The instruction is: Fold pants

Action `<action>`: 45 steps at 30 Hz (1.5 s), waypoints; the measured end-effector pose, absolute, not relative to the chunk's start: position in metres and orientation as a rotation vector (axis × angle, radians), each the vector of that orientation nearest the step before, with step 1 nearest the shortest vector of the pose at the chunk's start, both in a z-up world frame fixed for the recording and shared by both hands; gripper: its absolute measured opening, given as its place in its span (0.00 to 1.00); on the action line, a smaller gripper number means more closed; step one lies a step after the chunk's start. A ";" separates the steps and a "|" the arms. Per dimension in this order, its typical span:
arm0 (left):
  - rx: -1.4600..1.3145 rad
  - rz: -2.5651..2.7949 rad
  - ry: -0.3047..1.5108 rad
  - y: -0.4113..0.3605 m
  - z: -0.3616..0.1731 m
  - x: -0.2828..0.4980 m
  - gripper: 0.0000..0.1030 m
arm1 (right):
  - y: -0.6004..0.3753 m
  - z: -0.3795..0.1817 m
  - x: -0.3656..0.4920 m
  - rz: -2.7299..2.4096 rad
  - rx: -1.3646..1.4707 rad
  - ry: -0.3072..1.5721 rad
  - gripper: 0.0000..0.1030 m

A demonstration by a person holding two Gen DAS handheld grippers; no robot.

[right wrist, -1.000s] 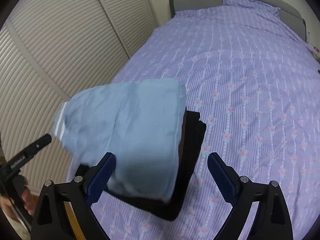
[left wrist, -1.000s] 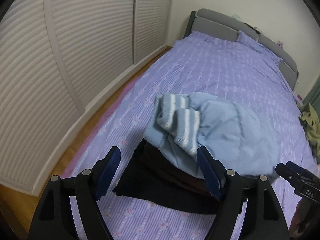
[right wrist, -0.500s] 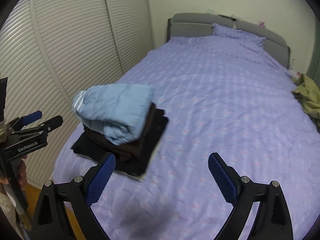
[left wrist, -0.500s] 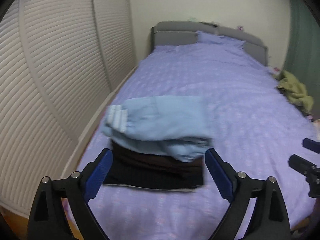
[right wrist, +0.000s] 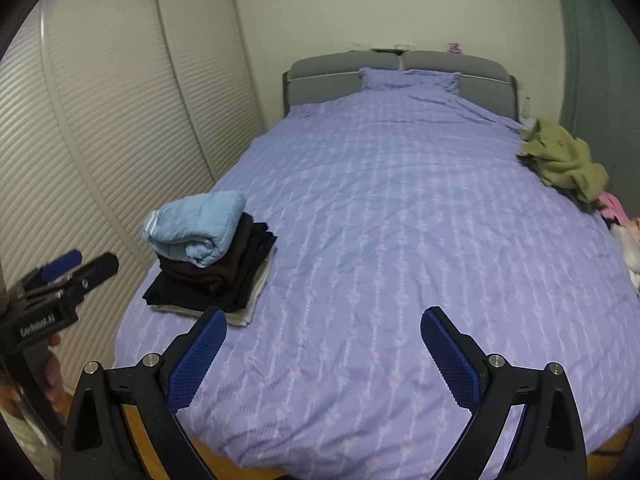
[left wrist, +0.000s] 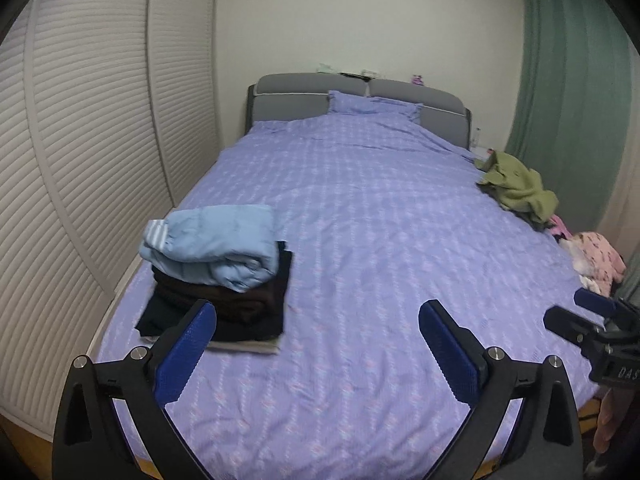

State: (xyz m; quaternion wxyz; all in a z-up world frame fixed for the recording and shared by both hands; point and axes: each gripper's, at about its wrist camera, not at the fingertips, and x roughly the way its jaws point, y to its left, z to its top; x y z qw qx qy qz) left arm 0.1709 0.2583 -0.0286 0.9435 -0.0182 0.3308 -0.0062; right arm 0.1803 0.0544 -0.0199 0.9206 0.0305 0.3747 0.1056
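Light blue pants [left wrist: 212,246] are seen folded, set on top of a stack of dark folded clothes [left wrist: 224,304] near the left edge of the bed [left wrist: 360,240], toward its foot corner. A pale garment [right wrist: 252,300] is seen at the stack's bottom. Left tongs [left wrist: 316,344] are held wide apart, nothing gripped, above the foot edge of the bed. Right tongs [right wrist: 322,346] are likewise spread wide and hold nothing, well apart from the stack. An olive garment [left wrist: 516,190] is crumpled at the right edge of the bed, with pink clothing [left wrist: 596,256] just beside it toward the foot. A pillow [left wrist: 372,104] is laid against the grey headboard [left wrist: 288,98]. Louvred wardrobe doors [left wrist: 80,140] are seen along the left side.
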 end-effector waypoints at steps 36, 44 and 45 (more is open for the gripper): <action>0.037 -0.062 0.592 0.128 0.013 0.018 1.00 | -0.064 0.018 0.021 0.121 0.117 0.659 0.96; 0.025 -0.072 0.594 0.125 0.017 0.016 1.00 | -0.069 0.023 0.014 0.113 0.114 0.642 0.96; 0.022 -0.073 0.595 0.124 0.017 0.016 1.00 | -0.070 0.023 0.013 0.111 0.115 0.641 0.96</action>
